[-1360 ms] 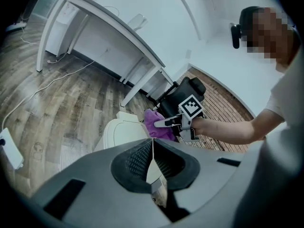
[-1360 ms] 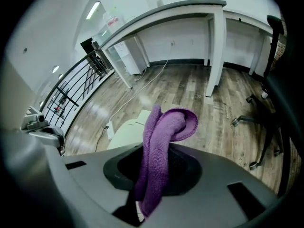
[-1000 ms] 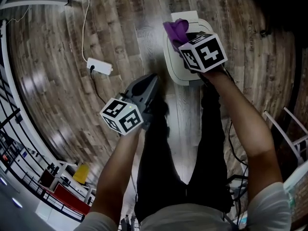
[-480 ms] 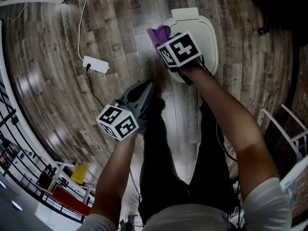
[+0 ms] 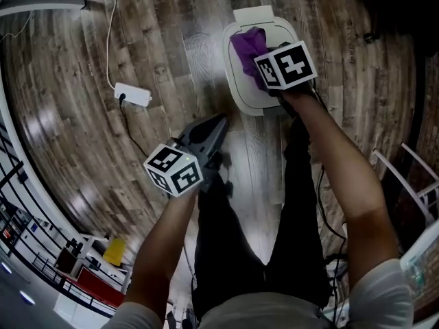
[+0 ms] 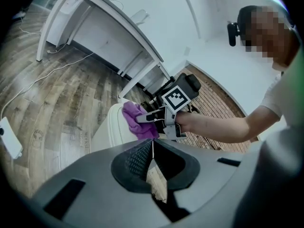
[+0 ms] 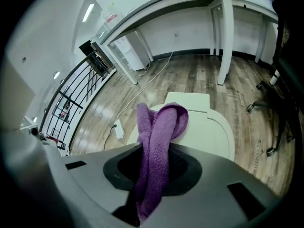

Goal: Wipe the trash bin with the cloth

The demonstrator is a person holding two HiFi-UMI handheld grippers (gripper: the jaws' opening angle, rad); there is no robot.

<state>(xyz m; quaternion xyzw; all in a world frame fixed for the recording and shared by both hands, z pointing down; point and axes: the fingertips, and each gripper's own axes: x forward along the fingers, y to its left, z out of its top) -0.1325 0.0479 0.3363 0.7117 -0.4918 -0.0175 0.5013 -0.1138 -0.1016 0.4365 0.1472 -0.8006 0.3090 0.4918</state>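
The white trash bin [image 5: 241, 81] stands on the wood floor with its lid down. My right gripper [image 5: 255, 66] is over the lid, shut on the purple cloth [image 5: 247, 48], which lies bunched on the lid's left part. In the right gripper view the cloth [image 7: 156, 146] hangs folded between the jaws, above the bin lid [image 7: 213, 129]. My left gripper [image 5: 211, 125] hovers nearer to me, left of the bin and over the floor, jaws together and empty. The left gripper view shows the cloth [image 6: 137, 122] against the bin [image 6: 107, 127] and the right gripper [image 6: 148, 118].
A white power strip [image 5: 132, 94] with a white cord [image 5: 110, 40] lies on the floor to the bin's left. White desk legs [image 7: 223, 42] and a chair base [image 7: 268, 87] stand beyond the bin. A black railing [image 5: 14, 177] runs along the left.
The right gripper with the cloth swung from the bin's left edge back right onto the lid. The left gripper stayed about where it was.
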